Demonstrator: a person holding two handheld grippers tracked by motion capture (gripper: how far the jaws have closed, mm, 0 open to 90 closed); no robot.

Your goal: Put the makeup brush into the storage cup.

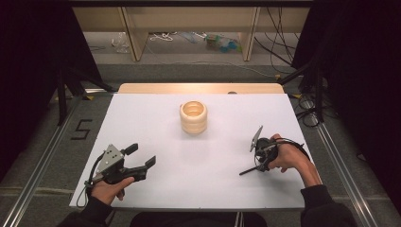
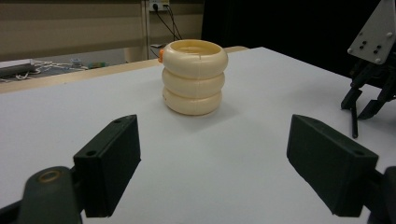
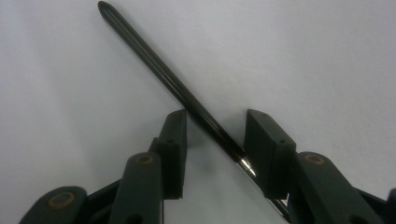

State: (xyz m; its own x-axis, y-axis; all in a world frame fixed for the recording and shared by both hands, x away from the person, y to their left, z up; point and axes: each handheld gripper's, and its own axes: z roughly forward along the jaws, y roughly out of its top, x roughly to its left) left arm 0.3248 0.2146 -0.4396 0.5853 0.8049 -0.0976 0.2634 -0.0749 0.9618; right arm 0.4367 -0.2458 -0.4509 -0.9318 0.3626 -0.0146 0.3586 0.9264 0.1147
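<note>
My right fingers (image 3: 212, 140) straddle the pen (image 3: 173, 84) near its tip, not yet clamped; thin, stiff, slippery. Left fingers (image 2: 229, 163) spread, empty.

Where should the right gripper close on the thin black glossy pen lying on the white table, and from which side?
Grip the thin black pen on its straight barrel just above the silver band, where it already lies between the right gripper jaws. Come from above, pads across the barrel: it lies flat on the white table, so only its two long sides are free. The barrel crosses the jaws at a slant, so turning the gripper square might prevent it swivelling.
</note>
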